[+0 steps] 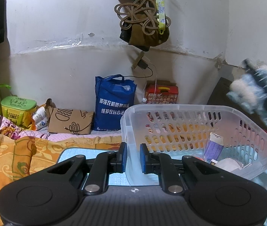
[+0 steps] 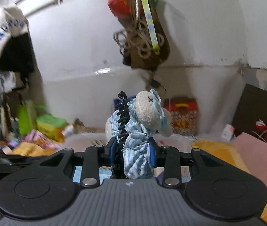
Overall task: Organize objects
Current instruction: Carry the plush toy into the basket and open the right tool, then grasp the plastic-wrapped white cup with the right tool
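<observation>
My left gripper (image 1: 133,157) is shut on the near rim of a clear plastic basket (image 1: 246,130), tilting it up off a light blue mat (image 1: 77,153). Inside the basket lie a purple packet (image 1: 213,146) and a white round item (image 1: 227,164). My right gripper (image 2: 132,148) is shut on a black hair claw clip with blue striped fabric and plush white bears (image 2: 141,124), held up in the air. That clip and gripper show blurred at the right edge of the left wrist view (image 1: 258,92), above the basket's right side.
A blue tote bag (image 1: 112,103), a brown paper bag (image 1: 70,121), a green tin (image 1: 18,107) and a red box (image 1: 161,94) stand along the white wall. An orange patterned blanket (image 1: 11,160) lies at left. Cords and a pouch (image 1: 144,24) hang overhead.
</observation>
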Demonstrator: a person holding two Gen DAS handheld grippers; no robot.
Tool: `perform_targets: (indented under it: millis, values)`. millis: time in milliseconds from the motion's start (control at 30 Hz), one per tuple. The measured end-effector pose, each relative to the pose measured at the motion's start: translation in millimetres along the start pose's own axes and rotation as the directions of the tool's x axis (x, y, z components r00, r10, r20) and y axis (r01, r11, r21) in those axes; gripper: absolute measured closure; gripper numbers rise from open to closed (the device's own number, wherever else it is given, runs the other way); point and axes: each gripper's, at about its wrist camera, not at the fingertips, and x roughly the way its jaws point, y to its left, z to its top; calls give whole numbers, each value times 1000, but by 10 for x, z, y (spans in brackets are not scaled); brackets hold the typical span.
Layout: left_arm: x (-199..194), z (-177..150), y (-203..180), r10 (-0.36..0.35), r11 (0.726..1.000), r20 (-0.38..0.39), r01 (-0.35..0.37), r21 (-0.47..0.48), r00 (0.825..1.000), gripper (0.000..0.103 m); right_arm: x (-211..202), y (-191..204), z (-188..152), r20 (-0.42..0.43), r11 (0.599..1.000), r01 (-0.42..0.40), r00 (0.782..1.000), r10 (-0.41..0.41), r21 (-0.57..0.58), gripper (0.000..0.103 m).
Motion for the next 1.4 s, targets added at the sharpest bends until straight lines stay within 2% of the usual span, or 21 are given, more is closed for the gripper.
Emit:
perform_targets:
  millis: [67,133,167,200,267,400,533,600,700,867,1000,1200,1400]
  values:
    - [-6,-5,-1,1,1000,0,-1,1,1000,86,114,-18,-43,-22,1000,31,999,-31,-3,63]
    - [-7,-6,0,-1,1000,1,1,0,1000,86,185,-83,-87,-36,999,36,999,-36,6,53]
    - [-9,-5,-2,-1,1000,1,1,0,1000,86,194,-118,-108,-33,999,30,999,-30,10,40]
    - [-11,-5,-7,0,1000,1,0,0,1000,86,181,-144,-136,-12,999,47,999,-47,18,21]
    - [-8,-5,-13,1,1000,2,-1,6,1000,86,143,-181,-116,26,996,85,996,-85,8,0]
    - [-10,-4,-15,-1,1000,-1,1,1,1000,86,-43,-261,-118,61,997,76,995,-77,23,0]
    - [-15,-5,-16,-1,1000,0,1,1,1000,86,-364,-261,-322,88,994,88,992,-94,63,0]
    - [-14,-4,-14,0,1000,0,0,1,1000,86,-540,-243,-510,110,993,89,989,-97,73,0]
    - [-12,-2,-8,2,1000,2,-2,-2,1000,86,-749,-158,-919,92,990,112,989,-120,88,0]
    - [-19,-8,-11,9,1000,4,-9,6,1000,86,-853,141,-1449,8,995,97,995,-97,24,0]
    - [-24,-17,-18,11,1000,5,-12,7,1000,86,-893,400,-1718,16,996,92,996,-92,3,0]
    - [-34,-23,-17,11,1000,6,-11,7,1000,86,-733,561,-1812,-23,995,87,996,-88,-43,0]
    - [-32,-21,-10,7,1000,10,-7,12,1000,86,-710,527,-1844,-16,994,109,994,-109,-5,0]
